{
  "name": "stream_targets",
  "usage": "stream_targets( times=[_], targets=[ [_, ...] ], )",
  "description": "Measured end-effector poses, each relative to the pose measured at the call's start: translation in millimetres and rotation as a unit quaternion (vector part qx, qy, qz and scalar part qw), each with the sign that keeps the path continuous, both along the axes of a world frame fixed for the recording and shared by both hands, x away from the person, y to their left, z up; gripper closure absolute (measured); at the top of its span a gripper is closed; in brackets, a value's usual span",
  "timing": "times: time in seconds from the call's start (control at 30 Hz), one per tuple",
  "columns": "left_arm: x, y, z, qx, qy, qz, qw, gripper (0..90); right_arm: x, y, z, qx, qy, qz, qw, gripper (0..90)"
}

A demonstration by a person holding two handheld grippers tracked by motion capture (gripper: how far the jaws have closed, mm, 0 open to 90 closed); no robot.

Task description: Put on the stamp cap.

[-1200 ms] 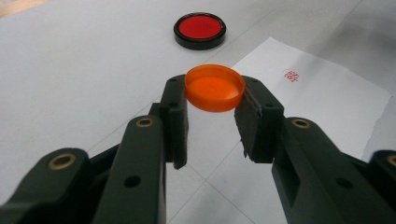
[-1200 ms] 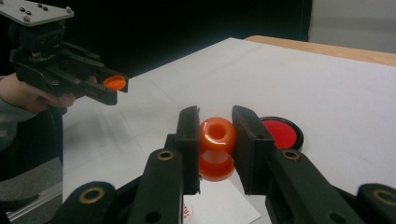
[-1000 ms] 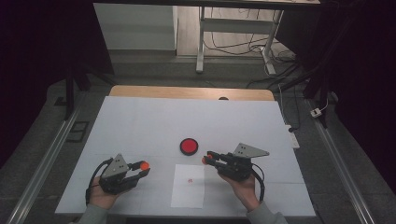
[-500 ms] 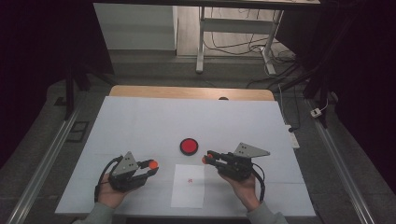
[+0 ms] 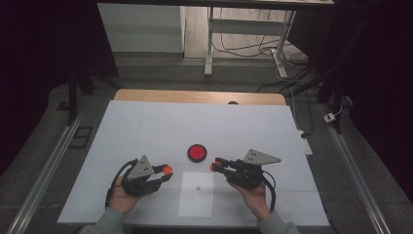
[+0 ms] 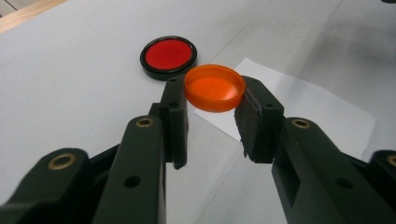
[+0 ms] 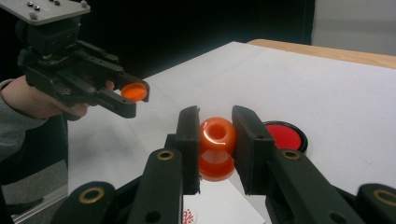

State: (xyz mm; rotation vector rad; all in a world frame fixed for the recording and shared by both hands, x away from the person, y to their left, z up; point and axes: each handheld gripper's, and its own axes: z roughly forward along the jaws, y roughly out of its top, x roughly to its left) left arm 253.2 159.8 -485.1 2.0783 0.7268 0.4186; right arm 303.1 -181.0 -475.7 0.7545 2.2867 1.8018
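1. The orange cap (image 6: 215,87) sits clamped between the tips of the left gripper (image 5: 165,172), held clear above the white table (image 5: 146,126).
2. The orange bottle (image 7: 217,147) is gripped at its neck by the right gripper (image 5: 215,165), its mouth facing outward between the jaws.
3. Just beyond both jaw pairs lies a red disc (image 5: 197,152).
4. A paper sheet (image 5: 196,200) lies below and between them.

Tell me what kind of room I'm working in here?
Probably a lab or recording workstation: a white-covered table under a fixed camera, a desk frame with loose cables behind it, and metal rails along the floor.
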Motion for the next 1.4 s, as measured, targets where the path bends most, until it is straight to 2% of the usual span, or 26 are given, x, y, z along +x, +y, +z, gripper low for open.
stream_targets(
  times=[0.13, 0.43, 0.73, 1.0, 1.4],
  targets=[
    [4.6, -8.5, 3.6, 0.004, -0.003, -0.010, 0.9999, 65.0, -0.7, 2.2, -0.1, 0.000, 0.001, 0.002, 1.0000, 72.1],
    [14.0, -22.3, 9.0, -0.003, -0.002, -0.022, 0.9998, 65.0, -1.0, 4.3, -1.2, -0.002, 0.001, 0.004, 1.0000, 72.1],
    [21.8, -48.0, 12.0, 0.000, -0.001, -0.047, 0.9989, 65.0, -1.9, 5.8, -2.1, -0.003, 0.000, 0.005, 1.0000, 72.1],
    [22.1, -52.8, 9.3, -0.006, 0.002, -0.050, 0.9987, 65.0, -2.1, 5.9, -1.9, -0.003, -0.001, 0.006, 1.0000, 72.2],
    [23.7, -69.9, 1.0, -0.001, 0.012, -0.065, 0.9978, 65.0, -3.1, 5.4, 0.7, 0.001, -0.005, 0.007, 1.0000, 72.1]
  ],
)
